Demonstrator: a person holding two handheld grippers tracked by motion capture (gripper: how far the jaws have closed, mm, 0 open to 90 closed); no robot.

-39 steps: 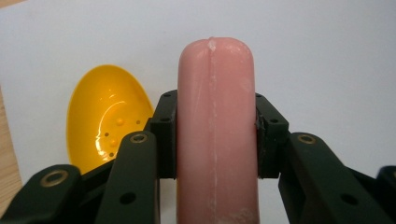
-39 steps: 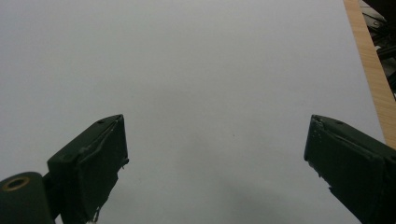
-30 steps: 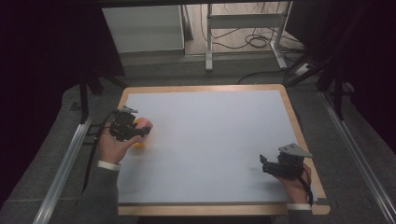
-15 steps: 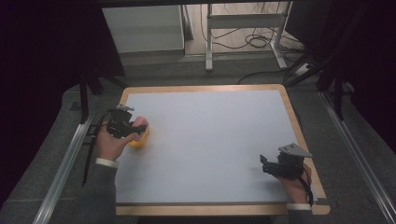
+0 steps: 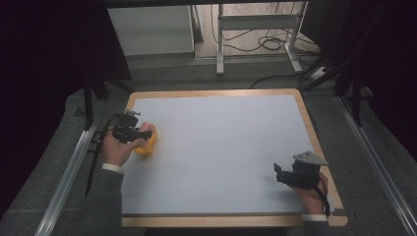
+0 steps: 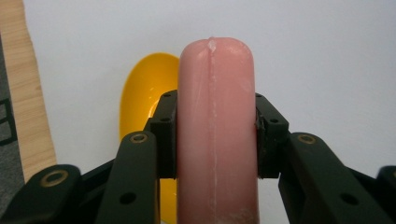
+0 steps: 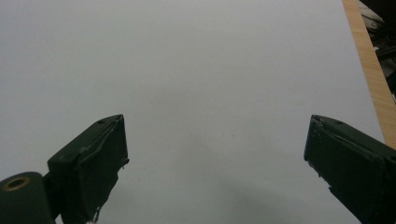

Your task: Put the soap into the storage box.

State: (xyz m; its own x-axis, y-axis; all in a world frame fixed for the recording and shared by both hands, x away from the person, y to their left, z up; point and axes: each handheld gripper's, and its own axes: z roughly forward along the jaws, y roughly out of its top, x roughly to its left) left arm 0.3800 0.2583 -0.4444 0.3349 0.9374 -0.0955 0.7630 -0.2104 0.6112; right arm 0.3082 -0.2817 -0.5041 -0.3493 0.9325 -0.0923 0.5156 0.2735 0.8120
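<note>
my left tongs (image 6: 212, 135) are pinching a pink sausage-shaped piece (image 6: 215, 130), pads pressed flat against both its sides, its rounded end poking out past the tips. in the high view i see those left tongs (image 5: 140, 133) near the left edge of the desk (image 5: 221, 147), with the pink piece held just over a yellow bowl-like thing (image 5: 147, 145). in the left gripper view the yellow thing (image 6: 144, 98) lies on the white surface right behind the pink piece. my right tongs (image 7: 215, 158) are spread wide with nothing but bare desk between them; they sit at the near right corner (image 5: 284, 173), well apart from the left.
</note>
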